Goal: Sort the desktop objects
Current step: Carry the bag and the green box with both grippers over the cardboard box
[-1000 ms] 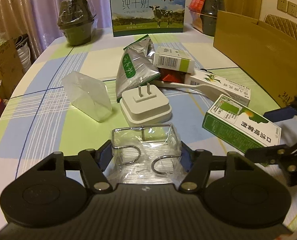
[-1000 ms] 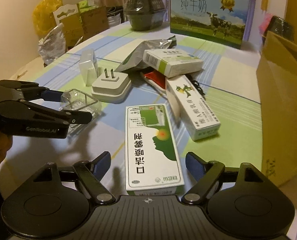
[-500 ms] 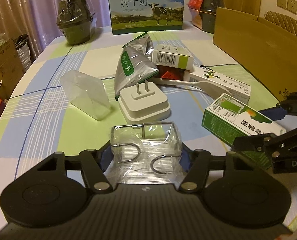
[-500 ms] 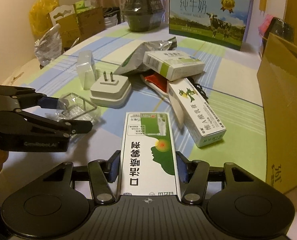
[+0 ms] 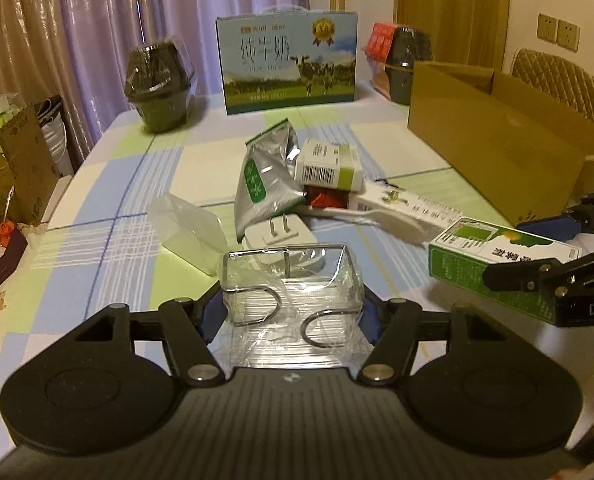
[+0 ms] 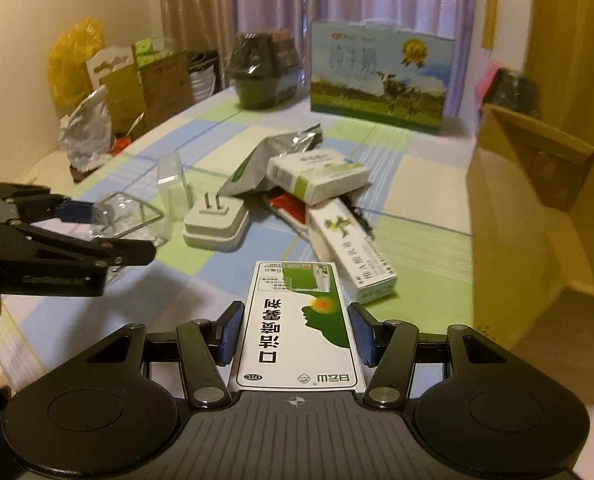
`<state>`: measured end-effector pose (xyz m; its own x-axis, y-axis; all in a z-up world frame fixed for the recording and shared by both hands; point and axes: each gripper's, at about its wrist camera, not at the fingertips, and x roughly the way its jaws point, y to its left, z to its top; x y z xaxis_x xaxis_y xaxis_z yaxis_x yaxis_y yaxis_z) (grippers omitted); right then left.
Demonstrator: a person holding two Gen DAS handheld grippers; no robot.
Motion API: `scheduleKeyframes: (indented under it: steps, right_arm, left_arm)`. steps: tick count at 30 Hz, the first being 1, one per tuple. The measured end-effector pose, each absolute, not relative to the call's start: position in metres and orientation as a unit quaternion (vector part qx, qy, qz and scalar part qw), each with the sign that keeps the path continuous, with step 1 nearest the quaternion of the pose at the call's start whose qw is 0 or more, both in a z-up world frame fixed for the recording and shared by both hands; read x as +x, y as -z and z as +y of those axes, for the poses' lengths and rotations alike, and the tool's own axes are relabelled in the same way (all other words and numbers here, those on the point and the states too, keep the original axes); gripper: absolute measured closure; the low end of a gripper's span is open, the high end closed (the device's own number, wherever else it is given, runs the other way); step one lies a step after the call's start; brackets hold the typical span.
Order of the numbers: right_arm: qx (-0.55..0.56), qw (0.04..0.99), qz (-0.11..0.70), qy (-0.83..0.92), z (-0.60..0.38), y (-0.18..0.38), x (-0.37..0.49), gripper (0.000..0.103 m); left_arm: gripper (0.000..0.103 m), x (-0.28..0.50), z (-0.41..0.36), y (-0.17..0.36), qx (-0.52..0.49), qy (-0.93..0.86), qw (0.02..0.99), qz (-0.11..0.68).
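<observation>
My left gripper point(image 5: 291, 308) is shut on a clear plastic box with wire hooks point(image 5: 289, 280), held just above the checked tablecloth; the right wrist view shows this clear box point(image 6: 133, 216) at its left. My right gripper point(image 6: 297, 324) is shut on a green-and-white medicine box point(image 6: 293, 292), both blue pads against its long sides. That medicine box point(image 5: 469, 264) hangs off the table at the right of the left wrist view. On the table lie a white plug charger point(image 5: 281, 240), a silver foil pouch point(image 5: 261, 184), a small white-green box point(image 5: 329, 164) and a long white box point(image 5: 409, 208).
An open cardboard box point(image 5: 497, 148) stands along the table's right side. A milk gift carton point(image 5: 289, 68) and a dark wrapped pot point(image 5: 159, 88) stand at the back. A clear plastic case point(image 5: 189, 232) lies left of the charger. Bags and cartons crowd the floor at the left.
My right gripper went from open around the medicine box to shut on it and raised it off the table. The left gripper rose a little with the clear box.
</observation>
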<state>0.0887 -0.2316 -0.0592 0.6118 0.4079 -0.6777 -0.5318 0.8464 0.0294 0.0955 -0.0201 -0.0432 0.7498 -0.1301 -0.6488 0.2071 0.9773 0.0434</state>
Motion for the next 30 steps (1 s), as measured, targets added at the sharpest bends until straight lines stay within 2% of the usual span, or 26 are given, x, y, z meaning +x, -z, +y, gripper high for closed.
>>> scheduleKeyframes:
  steps: [16,30]
  right_arm:
    - [-0.086,0.928,0.287,-0.222,-0.276,-0.01,0.05,0.05]
    - [-0.062,0.96,0.235,-0.139,-0.364,-0.072,0.071,0.05]
  left_arm:
    - [0.042,0.062,-0.054,-0.03,0.068,0.123,0.944,0.299]
    - [0.042,0.085,-0.148,-0.087,0.076,0.204,0.94,0.264]
